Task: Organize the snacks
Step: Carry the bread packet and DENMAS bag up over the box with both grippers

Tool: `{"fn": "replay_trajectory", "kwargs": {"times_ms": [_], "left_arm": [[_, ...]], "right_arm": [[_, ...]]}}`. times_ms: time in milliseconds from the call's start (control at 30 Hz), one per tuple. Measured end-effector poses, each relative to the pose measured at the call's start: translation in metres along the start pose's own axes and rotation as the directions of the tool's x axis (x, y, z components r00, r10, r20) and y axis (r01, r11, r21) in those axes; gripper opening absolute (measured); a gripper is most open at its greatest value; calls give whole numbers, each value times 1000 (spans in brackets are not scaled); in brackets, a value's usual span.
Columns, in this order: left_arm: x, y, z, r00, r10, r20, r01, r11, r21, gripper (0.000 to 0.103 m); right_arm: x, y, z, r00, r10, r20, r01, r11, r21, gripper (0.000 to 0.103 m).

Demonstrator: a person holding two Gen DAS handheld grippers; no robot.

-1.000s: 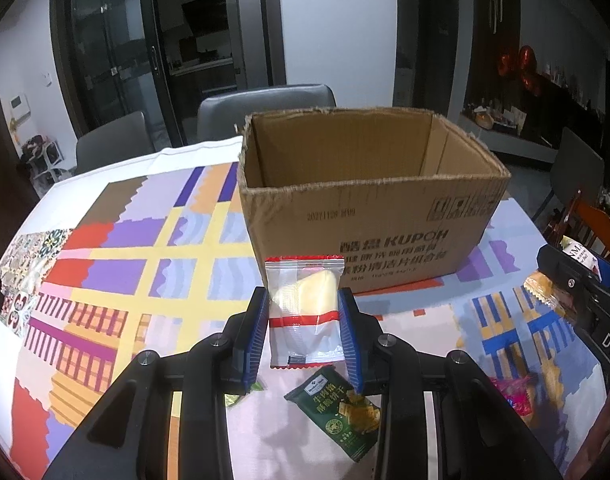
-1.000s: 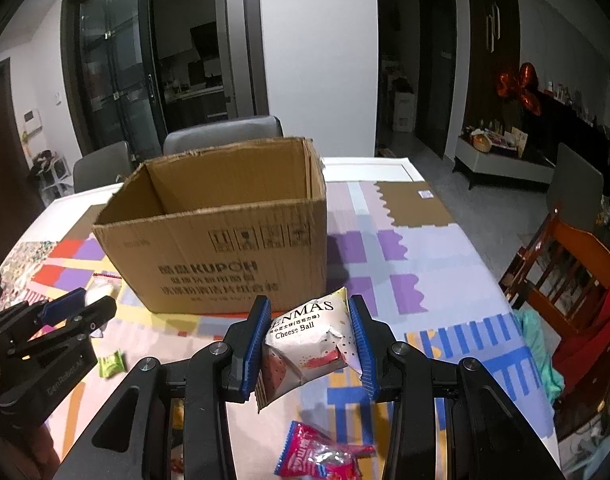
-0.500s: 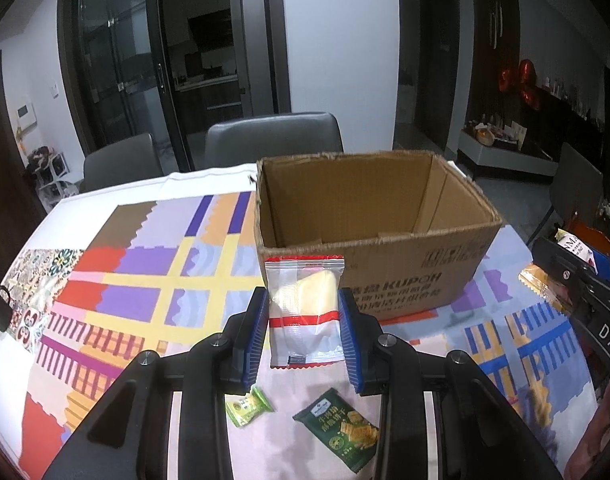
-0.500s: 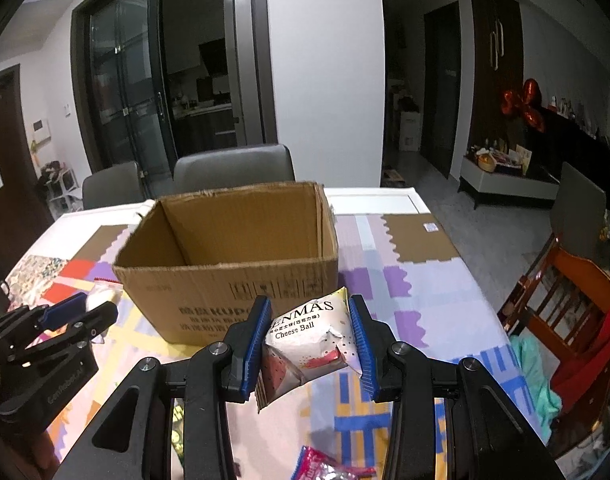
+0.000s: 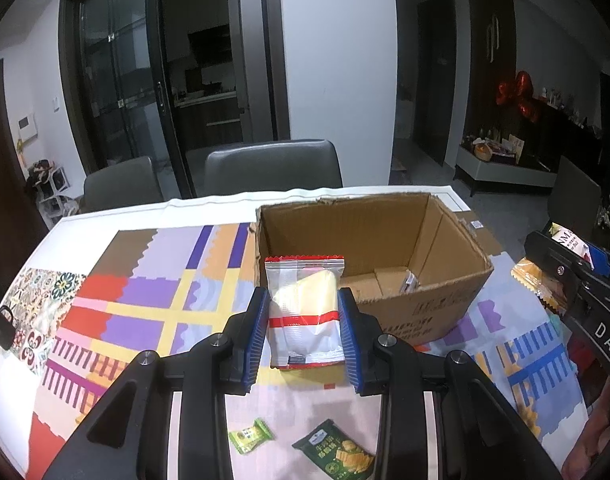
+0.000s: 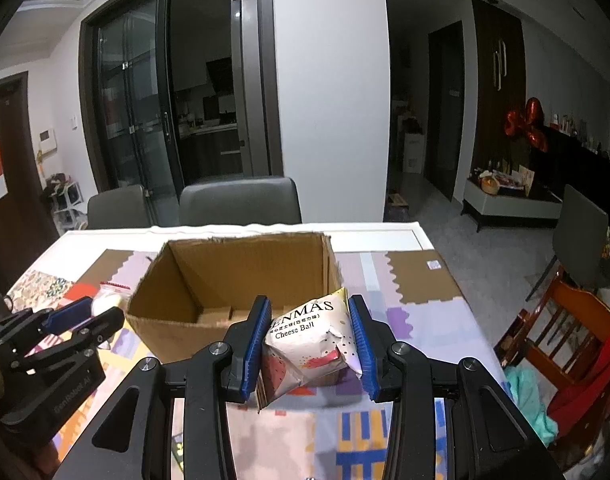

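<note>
Clear red-trimmed packet with a pale yellow cake [image 5: 303, 312] upright between the blue pads of the left gripper [image 5: 304, 336], clamped on both sides, held above the patterned tablecloth [image 5: 145, 304] in front of the open brown cardboard box [image 5: 457, 300].

White "Cheese Ball" snack bag [image 6: 311, 344] pinched tilted in the right gripper [image 6: 311, 344], jaws narrowed onto it, at the box's near wall.

Box holds one small dark wrapper [image 5: 409, 282] on its floor.

Small green candy [image 5: 250, 436] and dark green cracker packet [image 5: 337, 456] lie near the table's front edge.
</note>
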State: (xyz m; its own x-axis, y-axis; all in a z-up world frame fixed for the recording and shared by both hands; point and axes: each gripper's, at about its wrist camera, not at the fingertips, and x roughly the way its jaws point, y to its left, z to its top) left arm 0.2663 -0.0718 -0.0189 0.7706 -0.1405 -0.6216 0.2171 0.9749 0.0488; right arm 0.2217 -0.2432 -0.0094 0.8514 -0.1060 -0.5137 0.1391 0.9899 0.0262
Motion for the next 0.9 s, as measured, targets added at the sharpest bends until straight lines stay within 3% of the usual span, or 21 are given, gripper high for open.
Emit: {"fn": "replay_trajectory", "kwargs": {"times_ms": [900], "left_arm": [[32,4,39,1000,-14,25,14,1000,2,34]], "right_arm": [[38,16,40,999,16,35,-15,1000,-19,41]]}}
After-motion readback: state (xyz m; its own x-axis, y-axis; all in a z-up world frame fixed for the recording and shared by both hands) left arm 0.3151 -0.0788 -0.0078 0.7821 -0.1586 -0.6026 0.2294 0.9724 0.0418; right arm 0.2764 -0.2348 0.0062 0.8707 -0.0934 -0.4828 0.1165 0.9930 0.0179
